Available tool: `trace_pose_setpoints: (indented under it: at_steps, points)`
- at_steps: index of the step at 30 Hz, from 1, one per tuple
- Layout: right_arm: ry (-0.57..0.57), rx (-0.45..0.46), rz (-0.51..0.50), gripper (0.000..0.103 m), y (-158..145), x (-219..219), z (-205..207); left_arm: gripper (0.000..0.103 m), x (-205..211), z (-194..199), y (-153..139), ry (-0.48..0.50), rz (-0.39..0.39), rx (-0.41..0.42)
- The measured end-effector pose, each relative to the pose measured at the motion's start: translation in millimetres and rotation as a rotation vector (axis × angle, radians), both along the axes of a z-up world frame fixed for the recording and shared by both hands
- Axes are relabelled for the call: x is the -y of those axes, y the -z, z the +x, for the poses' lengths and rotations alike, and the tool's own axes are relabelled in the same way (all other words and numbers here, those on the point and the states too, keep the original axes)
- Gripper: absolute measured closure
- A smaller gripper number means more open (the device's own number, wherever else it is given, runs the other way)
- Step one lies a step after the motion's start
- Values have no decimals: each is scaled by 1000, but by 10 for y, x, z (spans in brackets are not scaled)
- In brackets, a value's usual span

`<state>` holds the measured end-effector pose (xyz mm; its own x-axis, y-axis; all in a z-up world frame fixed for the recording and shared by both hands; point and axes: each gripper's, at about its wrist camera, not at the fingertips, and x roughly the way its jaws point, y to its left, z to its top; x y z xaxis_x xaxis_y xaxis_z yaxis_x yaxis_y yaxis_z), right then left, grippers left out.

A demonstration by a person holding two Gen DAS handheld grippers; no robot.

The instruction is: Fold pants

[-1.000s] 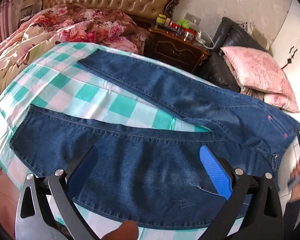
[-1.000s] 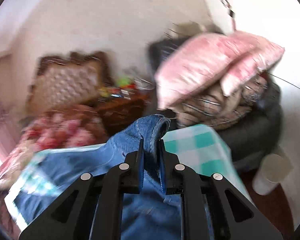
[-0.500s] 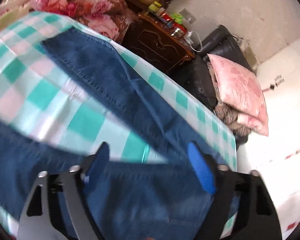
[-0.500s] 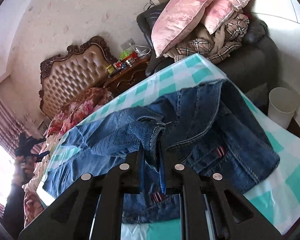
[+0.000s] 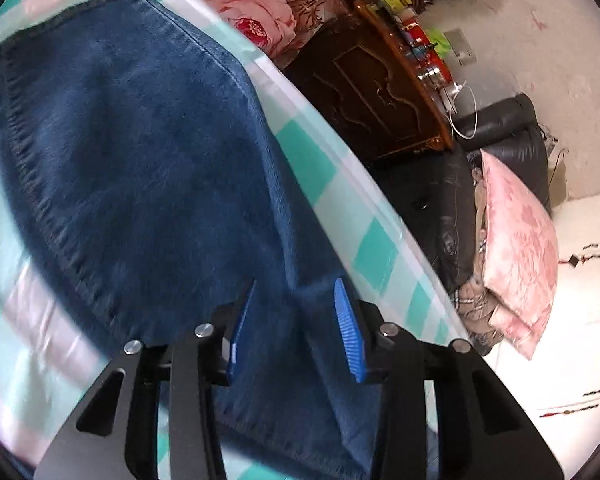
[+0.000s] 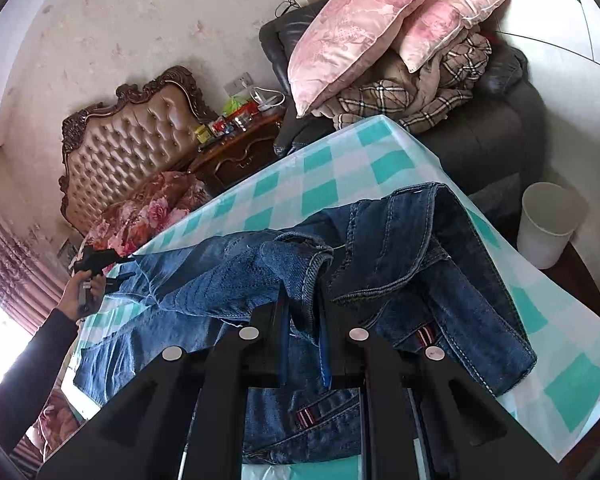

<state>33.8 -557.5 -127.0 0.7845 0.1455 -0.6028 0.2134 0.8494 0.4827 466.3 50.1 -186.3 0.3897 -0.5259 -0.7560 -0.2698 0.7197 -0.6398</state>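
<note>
The pants [image 6: 380, 272] lie on the checked table [image 6: 380, 164], heavy, soft denim. The right tongs [image 6: 304, 344] pinch the thick waistband; the left tongs [image 5: 296, 336], spread, straddle a leg. Hems give the firmest hold.

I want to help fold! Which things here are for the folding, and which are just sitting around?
For the folding:
jeans
right hand-held gripper, clamped on the waistband
left hand-held gripper, open over a leg
checkered cloth underneath

Just sitting around:
pink pillows
plaid blanket
white bin
nightstand
</note>
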Motion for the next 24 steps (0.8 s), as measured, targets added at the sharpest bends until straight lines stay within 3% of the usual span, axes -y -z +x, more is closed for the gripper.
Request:
trace_pose_setpoints:
  at_steps: [5, 12, 18, 24]
  points:
    - [-6, -22, -13, 89, -60, -16, 46, 101, -10, 123, 14, 40, 4, 0]
    - [4, -30, 25, 89, -89, 103, 21, 102, -271, -421, -475, 49, -23, 108]
    - [42, -71, 55, 89, -138, 300, -21, 102, -577, -1668, -934, -19, -49, 211]
    - [120, -230, 152, 86, 146, 531, -6, 102, -680, -3034, -829, -97, -14, 219]
